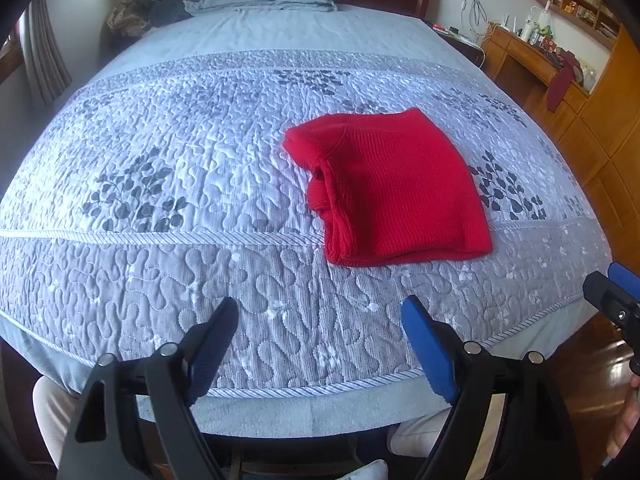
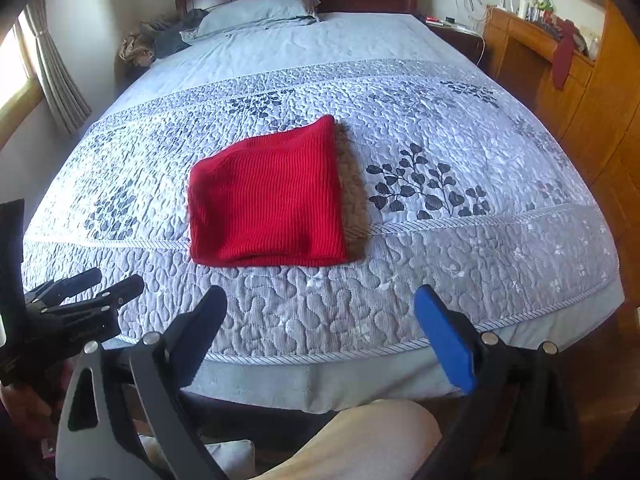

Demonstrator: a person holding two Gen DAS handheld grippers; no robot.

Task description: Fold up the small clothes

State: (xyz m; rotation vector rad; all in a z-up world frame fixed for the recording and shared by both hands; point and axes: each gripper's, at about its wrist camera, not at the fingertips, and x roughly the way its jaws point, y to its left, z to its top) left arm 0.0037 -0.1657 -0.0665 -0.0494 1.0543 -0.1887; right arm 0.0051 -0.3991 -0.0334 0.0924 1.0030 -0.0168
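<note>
A red knitted garment (image 1: 394, 188) lies folded into a rough square on the quilted bedspread (image 1: 180, 184); in the right wrist view the same garment (image 2: 266, 200) sits just left of centre. My left gripper (image 1: 320, 312) hovers open over the bed's near edge, short of the garment, nothing between its fingers. My right gripper (image 2: 322, 304) is also open and empty, likewise held back from the garment. The right gripper's tip (image 1: 612, 292) shows at the left wrist view's right edge, and the left gripper (image 2: 80, 292) shows at the left of the right wrist view.
A pillow (image 2: 260, 10) and a heap of dark clothes (image 2: 168, 40) lie at the headboard. A wooden desk and cabinets (image 2: 580, 80) run along the right side of the bed. A curtained window (image 2: 48, 68) is on the left. A person's light trouser legs (image 2: 360, 440) are below.
</note>
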